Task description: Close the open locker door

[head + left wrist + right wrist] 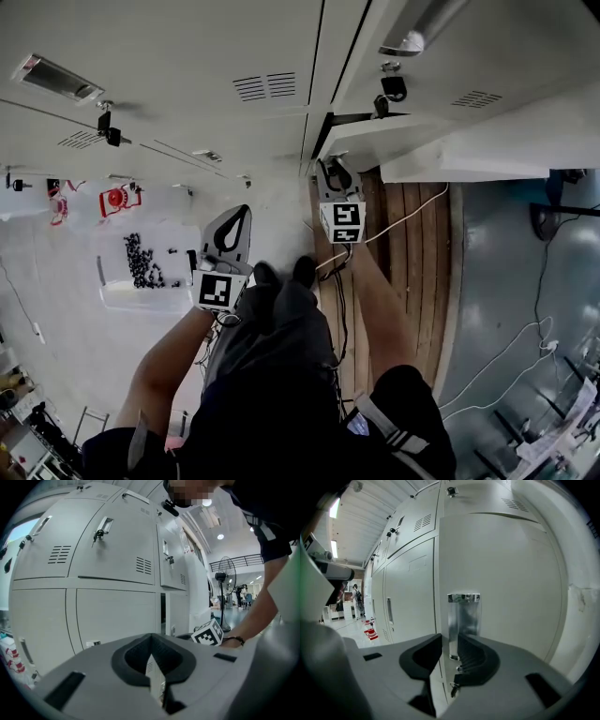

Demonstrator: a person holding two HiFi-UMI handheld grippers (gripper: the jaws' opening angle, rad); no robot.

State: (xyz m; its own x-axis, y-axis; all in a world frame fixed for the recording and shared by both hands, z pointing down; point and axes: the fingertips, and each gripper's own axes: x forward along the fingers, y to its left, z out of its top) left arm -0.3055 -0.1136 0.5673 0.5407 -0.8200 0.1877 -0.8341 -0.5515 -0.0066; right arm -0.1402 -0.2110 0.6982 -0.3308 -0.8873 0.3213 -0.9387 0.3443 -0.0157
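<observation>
Pale grey steel lockers [112,602] fill my screens. My right tongs [447,644] are clamped on the free edge of the open locker door [501,573], at the foot of its shiny metal handle plate [463,616]. In the head view the door stands swung out from the row, over wooden floorboards [412,272]. My left tongs [151,651] are closed on nothing, held apart from the door and facing the closed lockers.

Pale grey left gripper [240,214], right gripper [333,167] — checkered marker cubes [216,291] — black shorts [281,412]
</observation>
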